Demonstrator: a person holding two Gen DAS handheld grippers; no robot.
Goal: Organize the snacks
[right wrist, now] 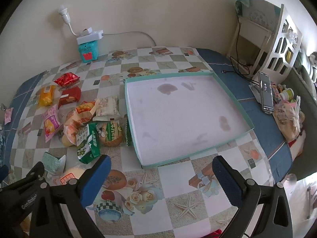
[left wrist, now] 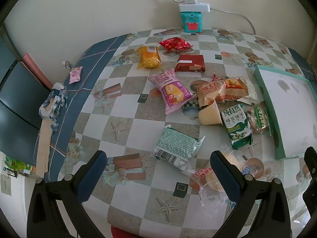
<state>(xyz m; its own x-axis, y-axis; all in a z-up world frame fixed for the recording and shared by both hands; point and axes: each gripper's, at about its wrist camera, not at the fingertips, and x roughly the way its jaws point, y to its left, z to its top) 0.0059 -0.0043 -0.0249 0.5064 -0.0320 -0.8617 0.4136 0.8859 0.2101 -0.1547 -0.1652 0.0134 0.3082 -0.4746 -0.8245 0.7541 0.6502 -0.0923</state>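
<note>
Tablecloth (right wrist: 178, 178) — teal tray (right wrist: 233, 103), bare inside

I see a teal tin (right wrist: 88, 52) under a power strip (right wrist: 90, 34) upper left, a phone (right wrist: 266, 93) and white shelf (right wrist: 277, 45) at right.

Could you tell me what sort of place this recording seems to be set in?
Probably a home dining or living room: a table under a patterned checkered oilcloth strewn with wrapped snacks such as a pink packet, a white power strip on a teal tin, and a white carved shelf unit.
</note>
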